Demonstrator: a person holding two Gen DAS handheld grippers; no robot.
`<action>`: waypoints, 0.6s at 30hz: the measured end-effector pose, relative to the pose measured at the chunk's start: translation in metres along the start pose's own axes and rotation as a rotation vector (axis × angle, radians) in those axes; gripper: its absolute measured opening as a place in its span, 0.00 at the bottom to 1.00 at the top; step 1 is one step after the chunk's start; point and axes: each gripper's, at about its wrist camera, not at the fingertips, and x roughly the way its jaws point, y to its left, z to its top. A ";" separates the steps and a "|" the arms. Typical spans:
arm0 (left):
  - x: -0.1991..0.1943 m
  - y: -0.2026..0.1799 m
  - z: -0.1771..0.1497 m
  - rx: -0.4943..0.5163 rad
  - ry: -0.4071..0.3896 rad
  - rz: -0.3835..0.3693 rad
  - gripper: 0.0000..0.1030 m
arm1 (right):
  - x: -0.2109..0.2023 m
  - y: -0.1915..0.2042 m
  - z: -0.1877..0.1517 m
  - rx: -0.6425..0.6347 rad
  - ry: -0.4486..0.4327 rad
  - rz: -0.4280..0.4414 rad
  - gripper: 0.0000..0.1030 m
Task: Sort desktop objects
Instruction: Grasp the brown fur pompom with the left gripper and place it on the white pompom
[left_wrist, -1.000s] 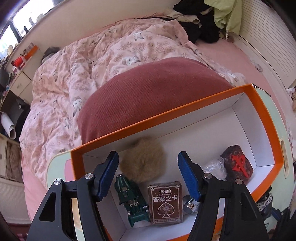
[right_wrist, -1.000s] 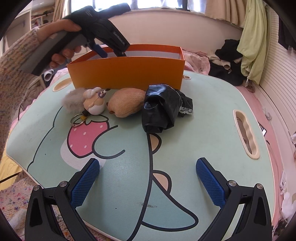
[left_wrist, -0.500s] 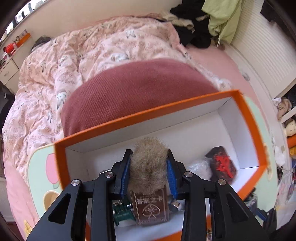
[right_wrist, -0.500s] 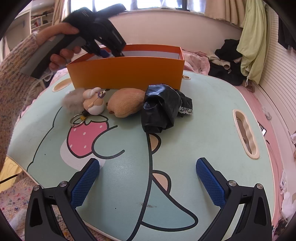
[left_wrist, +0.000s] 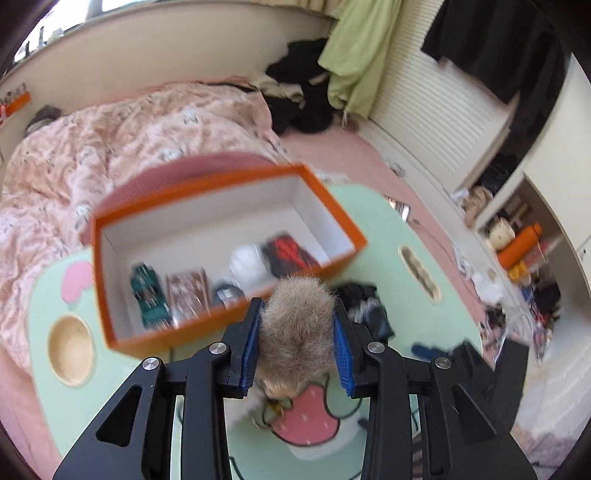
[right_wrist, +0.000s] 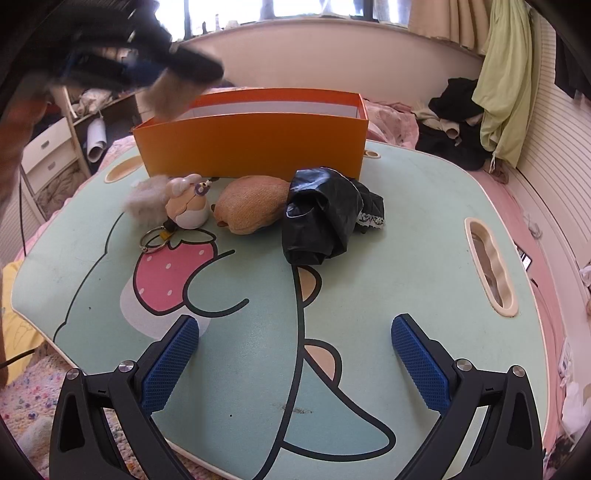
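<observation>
My left gripper is shut on a brown fur ball, both blue pads pressed into its sides. It hangs above the near wall of the orange box, over the mint table. In the right wrist view the left gripper is a blur at top left with the fur ball beneath it, above the orange box. My right gripper stands open and empty low over the table's front. The box holds a green toy, a card pack, a white lump and a dark red block.
In front of the box on the mint cartoon table lie a grey fluff, a sheep keychain, a tan plush and a black bag. A pink bed lies behind the table and drawers stand to the left.
The left gripper went from open over the box to shut on the fur ball, then rose and pulled back out of the box with it. The right gripper kept still.
</observation>
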 end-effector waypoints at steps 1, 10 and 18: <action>0.007 0.001 -0.005 -0.006 0.014 0.006 0.35 | 0.000 0.000 0.000 0.000 0.000 0.000 1.00; -0.008 0.017 -0.035 -0.103 -0.088 0.007 0.63 | 0.000 0.000 0.000 0.000 0.000 0.001 1.00; -0.037 0.040 -0.086 -0.158 -0.169 0.126 0.83 | 0.000 0.000 0.000 -0.001 0.000 0.001 1.00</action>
